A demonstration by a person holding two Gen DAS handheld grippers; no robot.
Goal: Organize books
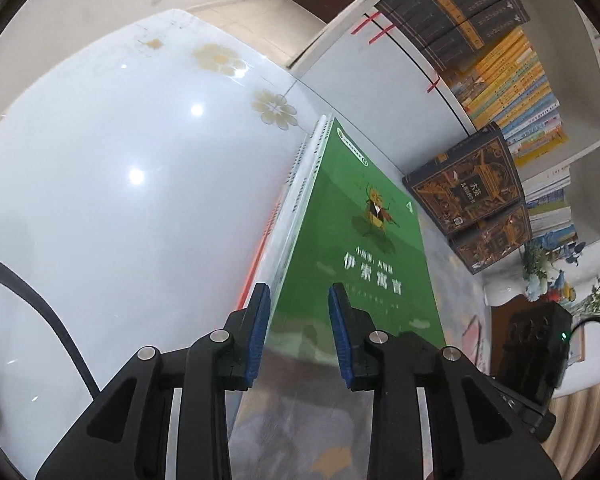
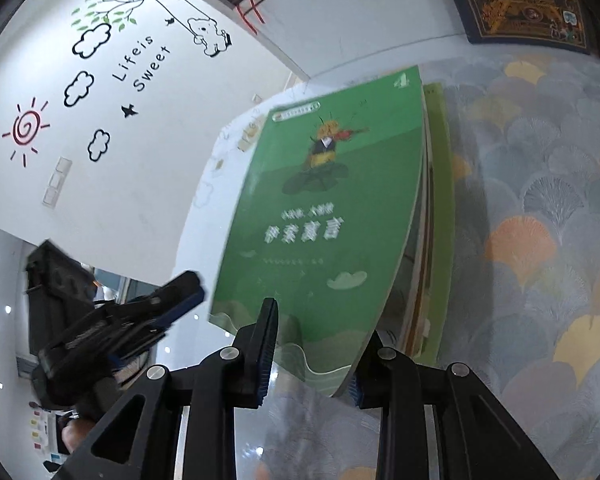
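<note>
A stack of thin books with a green-covered one (image 1: 356, 240) facing out stands on edge on the patterned cloth. My left gripper (image 1: 298, 300) straddles the near end of the stack, one blue pad on each side, fingers closed on it. In the right wrist view the green book (image 2: 324, 208) is tilted; more books (image 2: 436, 220) lie behind it. My right gripper (image 2: 316, 344) has its left finger (image 2: 266, 340) in front of the cover and its right finger behind the cover's edge. The left gripper (image 2: 172, 304) shows there at the left.
A white shelf unit (image 1: 572, 168) at the right holds rows of dark and yellow books. Dark ornate books (image 1: 468, 192) lean against it on the patterned cloth (image 2: 540, 240). A glossy white surface (image 1: 120, 160) fills the left. A black device (image 1: 536, 344) sits at the right.
</note>
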